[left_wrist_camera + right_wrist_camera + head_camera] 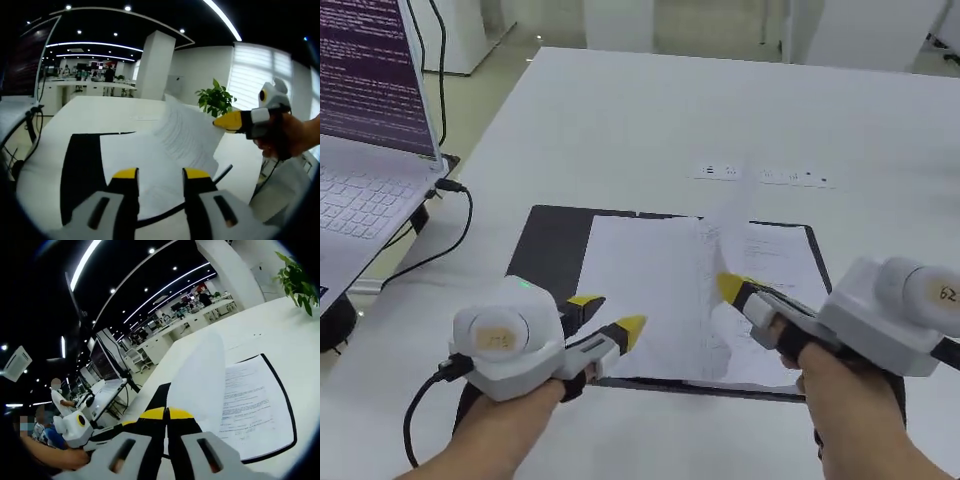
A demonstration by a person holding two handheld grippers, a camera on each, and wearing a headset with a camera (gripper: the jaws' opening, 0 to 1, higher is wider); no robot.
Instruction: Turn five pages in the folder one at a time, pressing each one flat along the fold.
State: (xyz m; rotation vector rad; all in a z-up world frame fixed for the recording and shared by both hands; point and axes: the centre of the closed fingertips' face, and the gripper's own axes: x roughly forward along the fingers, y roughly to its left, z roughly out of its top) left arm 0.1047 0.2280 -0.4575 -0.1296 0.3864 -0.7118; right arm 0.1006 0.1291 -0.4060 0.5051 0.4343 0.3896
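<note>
A black folder (552, 250) lies open on the white table, with white printed sheets on both sides. My right gripper (728, 287) is shut on the edge of one page (725, 245), which stands lifted and curved over the fold. The right gripper view shows its jaws (166, 414) closed together on that raised page (200, 375), with the printed right-hand sheet (250, 400) beyond it. My left gripper (610, 312) is open, hovering over the lower left sheet near the folder's front edge. In the left gripper view its jaws (161, 174) stand apart and hold nothing, and the right gripper (227, 121) holds the page (187, 135).
An open laptop (360, 120) sits at the far left with black cables (440, 250) trailing toward the folder. Flush power sockets (717, 171) are set into the table behind the folder. A potted plant (216, 100) stands beyond the table.
</note>
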